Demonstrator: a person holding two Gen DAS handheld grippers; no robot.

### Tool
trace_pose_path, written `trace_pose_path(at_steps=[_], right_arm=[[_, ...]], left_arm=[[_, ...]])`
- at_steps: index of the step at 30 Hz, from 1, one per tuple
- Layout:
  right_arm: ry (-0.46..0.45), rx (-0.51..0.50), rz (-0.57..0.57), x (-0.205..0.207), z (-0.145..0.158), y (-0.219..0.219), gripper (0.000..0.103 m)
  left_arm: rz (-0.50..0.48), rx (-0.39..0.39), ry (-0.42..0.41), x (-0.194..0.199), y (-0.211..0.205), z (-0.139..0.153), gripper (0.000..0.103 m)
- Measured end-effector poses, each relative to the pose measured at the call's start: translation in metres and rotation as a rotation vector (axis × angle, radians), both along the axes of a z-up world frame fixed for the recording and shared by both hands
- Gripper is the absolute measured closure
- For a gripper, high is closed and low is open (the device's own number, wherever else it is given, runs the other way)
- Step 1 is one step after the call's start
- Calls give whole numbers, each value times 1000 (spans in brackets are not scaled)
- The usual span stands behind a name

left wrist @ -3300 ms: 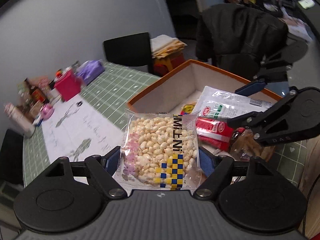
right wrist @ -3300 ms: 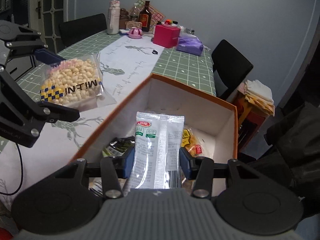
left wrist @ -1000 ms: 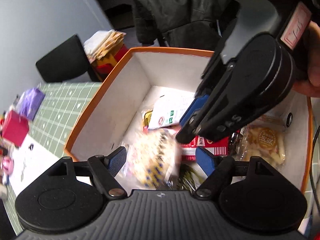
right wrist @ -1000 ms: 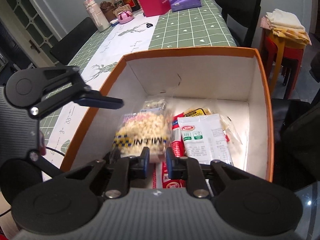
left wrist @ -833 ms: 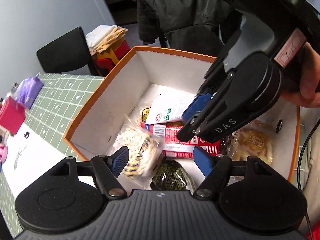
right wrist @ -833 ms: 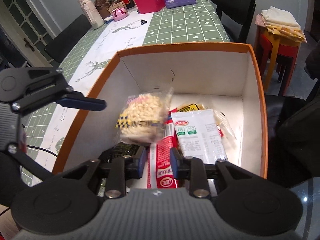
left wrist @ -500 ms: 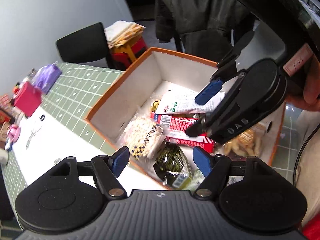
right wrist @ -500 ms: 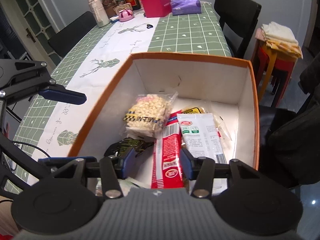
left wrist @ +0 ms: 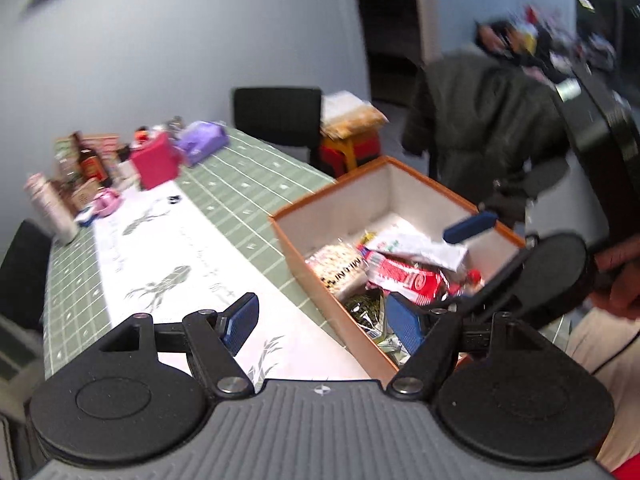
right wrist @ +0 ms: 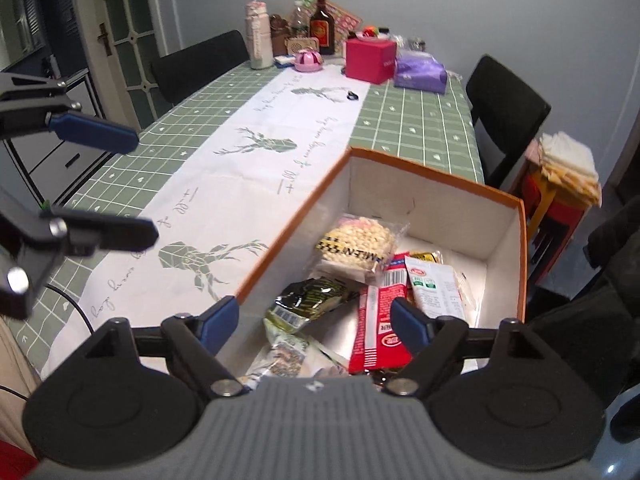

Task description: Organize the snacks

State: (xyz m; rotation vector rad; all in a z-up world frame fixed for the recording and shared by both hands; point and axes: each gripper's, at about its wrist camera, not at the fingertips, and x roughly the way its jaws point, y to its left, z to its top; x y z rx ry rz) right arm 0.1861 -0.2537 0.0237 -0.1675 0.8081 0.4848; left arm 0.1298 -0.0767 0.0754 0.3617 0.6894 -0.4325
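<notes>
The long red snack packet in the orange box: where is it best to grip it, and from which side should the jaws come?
Probably grip the long red snack packet across its narrow width near the middle, coming from above. It lies flat and lengthwise among other packets in the orange box, whose high walls block any approach from the side. The white packet lies against one long edge, so jaws need care there.
</notes>
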Motion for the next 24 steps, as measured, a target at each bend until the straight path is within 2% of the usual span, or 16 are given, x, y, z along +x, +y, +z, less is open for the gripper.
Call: trace_pose_path(at_steps=[7,10,12,14,20,24], right_arm=[[-177,-24,-21,-58,23,14,18],[-239,9,-42,-84,29,17,10],[-279,33,-51,-102,31,20,9],[-317,41,-60,-120,30,26,6],[-400,86,-84,-166,25,47,4],[-475,91,-191,-190,8,58,4]], left_arm=[[134,-74,-137,-51,25,13,17],[189,-107,-177,-67,35,11,17],[233,-128,-208,-79,43,9,16],[272,-132,-239,-88,48,5,13],[392,-165,-295,-114,68,-12,12],[464,-199,-293,-128,83,-25,9]])
